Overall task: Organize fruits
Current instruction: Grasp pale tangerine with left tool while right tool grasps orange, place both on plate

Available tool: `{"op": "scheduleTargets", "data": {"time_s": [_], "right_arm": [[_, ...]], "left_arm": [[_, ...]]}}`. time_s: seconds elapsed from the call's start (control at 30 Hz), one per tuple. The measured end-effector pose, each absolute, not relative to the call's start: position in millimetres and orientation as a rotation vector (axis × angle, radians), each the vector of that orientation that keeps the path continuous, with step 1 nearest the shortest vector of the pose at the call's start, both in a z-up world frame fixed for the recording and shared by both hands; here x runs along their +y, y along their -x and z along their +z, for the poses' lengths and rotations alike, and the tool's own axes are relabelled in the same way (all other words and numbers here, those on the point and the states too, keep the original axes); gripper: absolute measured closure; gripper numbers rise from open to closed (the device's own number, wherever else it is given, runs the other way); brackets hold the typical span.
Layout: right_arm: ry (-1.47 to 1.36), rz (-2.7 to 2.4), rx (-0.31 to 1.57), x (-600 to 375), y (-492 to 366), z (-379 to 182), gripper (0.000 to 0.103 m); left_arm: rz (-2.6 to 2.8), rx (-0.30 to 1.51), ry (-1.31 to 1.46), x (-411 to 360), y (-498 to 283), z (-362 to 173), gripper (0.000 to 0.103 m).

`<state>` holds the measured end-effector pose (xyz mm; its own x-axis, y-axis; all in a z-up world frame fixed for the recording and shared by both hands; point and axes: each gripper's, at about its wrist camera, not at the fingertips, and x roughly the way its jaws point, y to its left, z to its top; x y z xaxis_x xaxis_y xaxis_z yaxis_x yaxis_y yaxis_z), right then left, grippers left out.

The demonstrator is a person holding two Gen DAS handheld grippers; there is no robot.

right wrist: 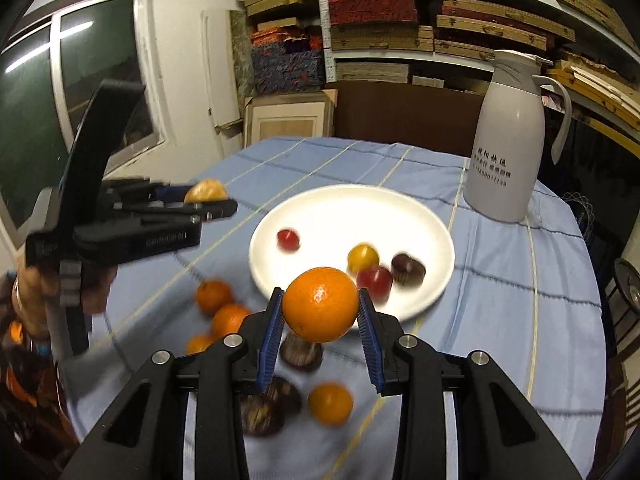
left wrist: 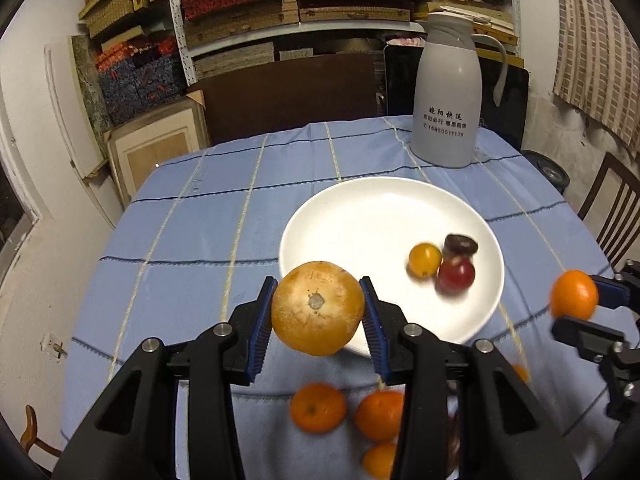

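Both claws loaded: my left gripper [left wrist: 319,309] clenching russet fruit [left wrist: 318,308], right gripper [right wrist: 321,305] clenching orange [right wrist: 321,304]. Carrying toward plate [right wrist: 320,204]; next, lowering inside near rim, unclenching.

left tongs [left wrist: 318,312]: clamped on fruit, raised | right tongs [right wrist: 321,307]: clamped on fruit, raised

Glossy white plate [left wrist: 360,208]; woven checked tablecloth [left wrist: 200,232]; matt jug [left wrist: 446,92].

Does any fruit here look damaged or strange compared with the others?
Yes. The large yellow-orange fruit held in the left gripper has a pale, rough, scuffed patch around its stem end. The smooth bright orange mandarin in the right gripper shows no such marks. Nothing looks spilled on the round white plate.
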<state>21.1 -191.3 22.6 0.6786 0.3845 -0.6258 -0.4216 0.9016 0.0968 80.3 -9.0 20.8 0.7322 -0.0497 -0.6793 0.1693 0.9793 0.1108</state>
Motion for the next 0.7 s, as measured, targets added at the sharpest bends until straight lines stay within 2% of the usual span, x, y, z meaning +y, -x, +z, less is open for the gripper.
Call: {"op": "scheduleTargets", "data": {"time_s": [0.37, 0.6, 0.63, 0.67, 0.7], "right_arm": [[-0.02, 0.363, 0.778, -185, -116, -12, 0.066], [-0.019, 0.321, 0.813, -178, -156, -25, 0.066], [-0.017, 0.313, 0.814, -177, -159, -27, 0.062], [-0.017, 0.301, 0.812, -177, -162, -27, 0.048], [-0.023, 0.291, 0.808, -178, -163, -27, 0.043]], "left_arm": [[-0.14, 0.839, -0.204, -32, -130, -27, 0.063], [-0.127, 0.836, -0.239, -40, -143, -36, 0.062], [-0.123, 0.829, -0.255, -42, -143, -37, 0.062], [-0.121, 0.827, -0.26, -42, -143, -37, 0.056], [-0.119, 0.823, -0.263, -42, -142, -36, 0.045]]}}
